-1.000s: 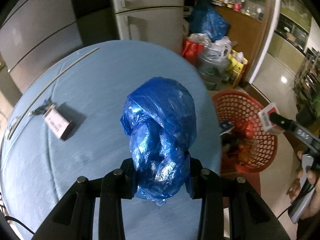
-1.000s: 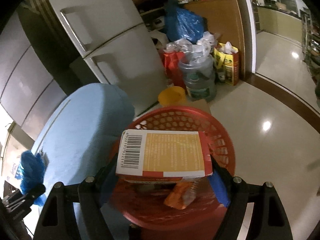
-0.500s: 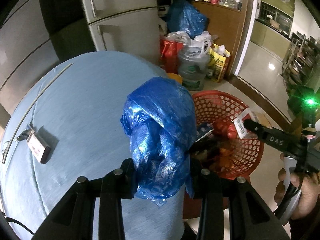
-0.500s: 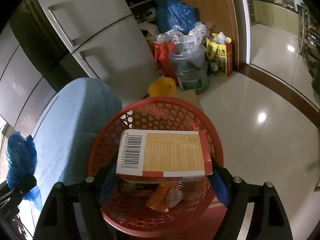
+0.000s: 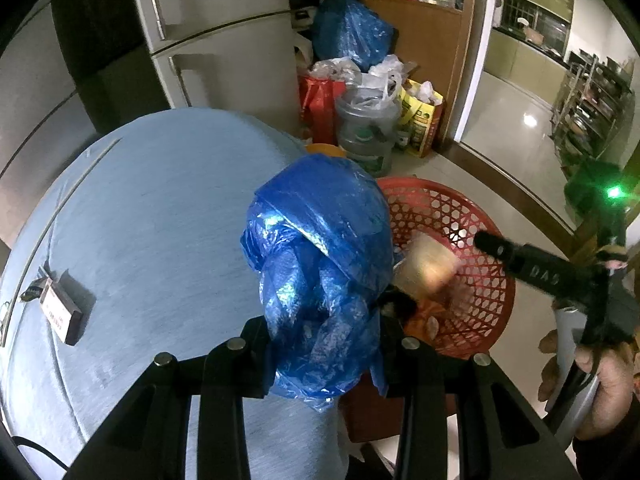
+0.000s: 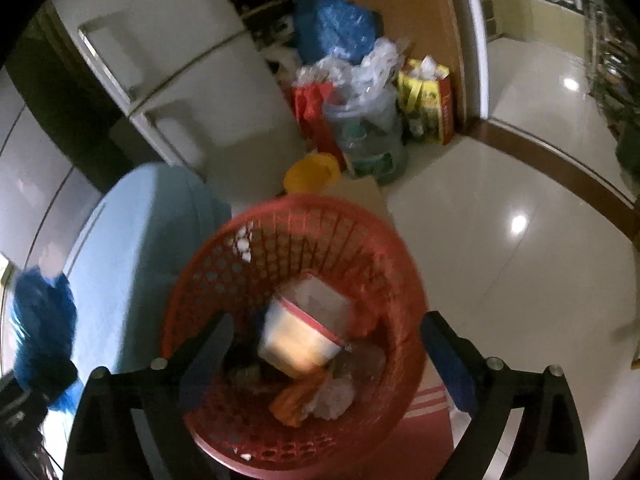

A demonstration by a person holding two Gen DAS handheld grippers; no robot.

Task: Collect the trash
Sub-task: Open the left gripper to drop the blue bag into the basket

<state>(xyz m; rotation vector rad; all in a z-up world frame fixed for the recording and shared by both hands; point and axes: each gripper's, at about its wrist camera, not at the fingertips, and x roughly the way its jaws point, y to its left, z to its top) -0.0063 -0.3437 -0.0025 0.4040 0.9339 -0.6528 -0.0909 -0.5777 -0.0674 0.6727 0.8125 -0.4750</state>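
Left gripper (image 5: 326,344) clamped on a knotted, crumpled blue plastic bag (image 5: 320,264), held above the pale blue round table (image 5: 152,216). Right gripper (image 6: 326,344) spread wide, holding nothing, above the red perforated plastic basket (image 6: 296,216); a yellow-and-red cardboard box (image 6: 300,336), blurred, lies inside.

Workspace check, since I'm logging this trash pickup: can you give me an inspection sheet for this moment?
Surface: blue table, round.
Job's things: knotted blue bag in left gripper; yellow box lying blurred in red basket beside the table, among other trash.
Clutter: small box near table edge.
Grippers: left shut on the bag; right gripper open over the basket.
Cables: one dark cable at lower left.
Surroundings: fridge, bags and water jug on tiled floor.
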